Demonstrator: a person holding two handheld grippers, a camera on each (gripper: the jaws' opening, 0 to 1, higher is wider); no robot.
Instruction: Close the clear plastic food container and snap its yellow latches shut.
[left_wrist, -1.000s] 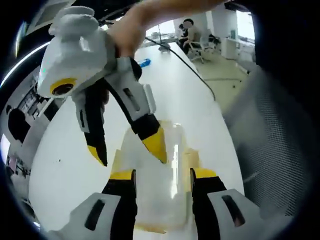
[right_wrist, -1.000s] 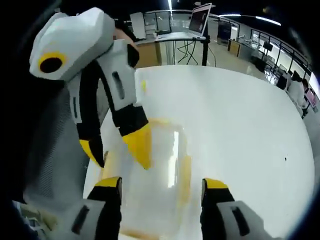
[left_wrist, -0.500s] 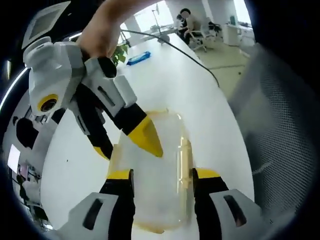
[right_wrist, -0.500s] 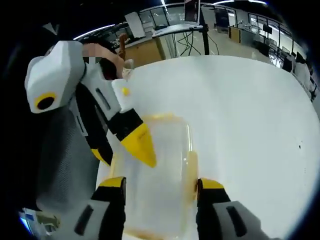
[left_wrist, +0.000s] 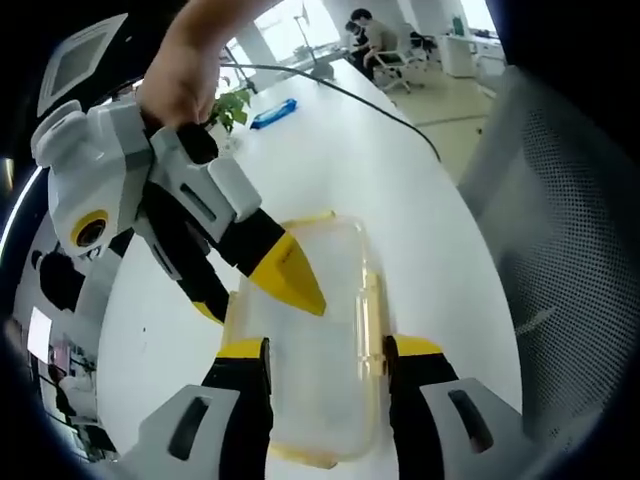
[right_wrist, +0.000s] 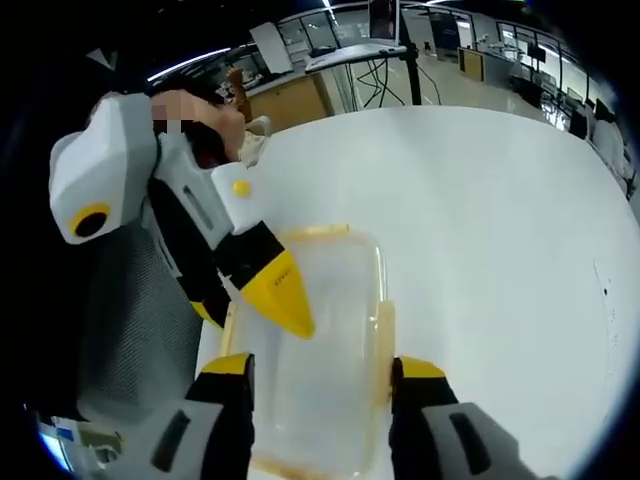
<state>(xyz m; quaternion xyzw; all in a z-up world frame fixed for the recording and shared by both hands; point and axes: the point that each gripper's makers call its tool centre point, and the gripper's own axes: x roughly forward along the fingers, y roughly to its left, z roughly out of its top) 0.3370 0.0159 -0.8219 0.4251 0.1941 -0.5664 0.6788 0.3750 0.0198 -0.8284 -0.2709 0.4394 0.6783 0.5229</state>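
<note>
Left gripper view, left to right: your right gripper (left_wrist: 262, 297) comes in from the upper left, your hand (left_wrist: 185, 80) on its grip, jaws apart. One yellow tip rests on the lid of the clear plastic food container (left_wrist: 305, 355); the other tip sits just off the container's left edge, near the counter (left_wrist: 340, 160). Your left gripper (left_wrist: 325, 350) has its jaws spread, one on each side of the container, nothing clamped. A yellow latch (left_wrist: 369, 310) runs along the container's right side, just beside the right jaw. Can't tell if it's snapped. Right of the counter edge: grey mesh chair back (left_wrist: 560, 240).

Right gripper view, left to right: left gripper (right_wrist: 250, 305) enters from the upper left, jaws apart, one tip on the lid near the container's (right_wrist: 315, 350) left edge. Right gripper (right_wrist: 322, 365) straddles the container, jaws wide, gripping nothing. Yellow latch (right_wrist: 384, 335) is on the container's right side. White counter (right_wrist: 480, 200) extends beyond. The lid looks seated on the base.
</note>
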